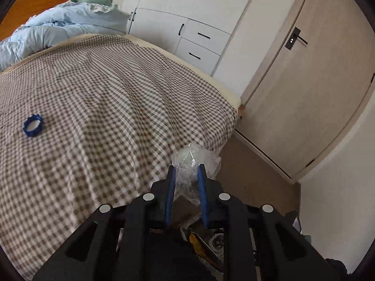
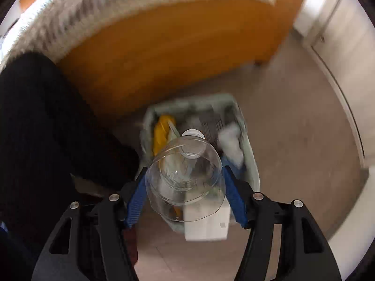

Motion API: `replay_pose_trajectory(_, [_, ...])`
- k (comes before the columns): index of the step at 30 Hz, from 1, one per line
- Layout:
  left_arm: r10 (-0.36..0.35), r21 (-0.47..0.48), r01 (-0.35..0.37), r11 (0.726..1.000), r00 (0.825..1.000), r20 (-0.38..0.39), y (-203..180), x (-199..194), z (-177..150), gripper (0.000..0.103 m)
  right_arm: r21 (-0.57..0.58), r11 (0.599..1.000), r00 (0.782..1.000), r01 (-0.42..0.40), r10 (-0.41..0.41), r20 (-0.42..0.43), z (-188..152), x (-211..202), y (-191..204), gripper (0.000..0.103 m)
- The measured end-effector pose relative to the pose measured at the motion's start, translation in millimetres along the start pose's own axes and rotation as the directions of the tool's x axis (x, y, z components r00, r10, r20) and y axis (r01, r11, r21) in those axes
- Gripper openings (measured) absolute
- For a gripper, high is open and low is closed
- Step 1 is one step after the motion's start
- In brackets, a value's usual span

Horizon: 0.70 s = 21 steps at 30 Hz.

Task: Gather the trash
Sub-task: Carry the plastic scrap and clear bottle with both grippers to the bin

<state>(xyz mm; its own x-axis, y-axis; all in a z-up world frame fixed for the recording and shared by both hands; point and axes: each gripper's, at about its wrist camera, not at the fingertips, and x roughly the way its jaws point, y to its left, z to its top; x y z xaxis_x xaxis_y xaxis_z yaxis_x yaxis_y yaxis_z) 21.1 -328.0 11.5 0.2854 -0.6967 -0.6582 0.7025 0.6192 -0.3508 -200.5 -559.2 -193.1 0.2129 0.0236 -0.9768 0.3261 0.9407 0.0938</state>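
Left hand-held gripper (image 1: 186,167): I read the blue pads as drawn in narrow and pinched on a crumpled clear plastic wrapper (image 1: 194,158), which bulges out past the fingertips. It hangs over the near right corner of the bed (image 1: 117,89), above the floor (image 1: 253,175). Below the fingers I can make out dark clutter with a yellow scrap; too hidden to identify.

On the checked bedspread, far left of the gripper and well apart from it, lies a blue bottle cap ring (image 1: 33,128), open side up. A light blue duvet (image 1: 54,28) is bunched at the far left end of the bed. Beyond the bed stand white cabinets (image 1: 187,37), with a pale door (image 1: 311,82) to the right.

Right hand-held gripper (image 2: 185,175): spread fairly wide, its blue pads pressed on either side of a clear plastic bottle (image 2: 185,173), neck and white cap pointing away from me. The view is motion-blurred. Directly beneath the bottle on the floor sits a pale green bin (image 2: 252,164) holding a yellow item (image 2: 160,135), white crumpled pieces and other trash I cannot resolve. A white box (image 2: 206,224) lies at the bin's near edge. The orange bed frame (image 2: 175,53) runs behind the bin; a dark shape fills the left.
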Motion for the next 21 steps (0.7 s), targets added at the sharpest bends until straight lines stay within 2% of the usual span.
replay_pose_trajectory(5, [-0.036,-0.006,0.036,0.999,0.997,-0.062,-17,25,-16,0.017,0.029,0.999,0.997,0.018,-0.015,-0.081,3,46,-4,0.063])
replay_pose_trajectory(8, [-0.050,-0.006,0.049,0.999,0.995,-0.086,-23,34,-25,0.017,0.045,0.999,0.994,-0.001,0.007,-0.111,10,70,-4,0.066])
replay_pose_trajectory(10, [-0.059,-0.002,0.059,0.998,0.991,-0.116,-30,44,-34,0.017,0.023,0.999,0.994,0.024,-0.022,-0.105,10,75,-2,0.079])
replay_pose_trajectory(15, [-0.075,0.018,0.081,0.997,0.977,-0.201,-50,77,-51,0.017,0.068,0.997,0.999,0.041,-0.039,-0.034,8,56,-21,0.081])
replay_pose_trajectory(18, [-0.051,0.024,0.060,0.998,0.958,-0.282,-61,112,-59,0.017,0.142,0.989,0.998,0.052,-0.055,0.019,8,30,-44,0.081])
replay_pose_trajectory(21, [-0.008,0.074,0.041,0.996,0.915,-0.403,-80,161,-77,0.017,0.202,0.973,0.990,0.111,-0.127,0.069,5,6,-63,0.081])
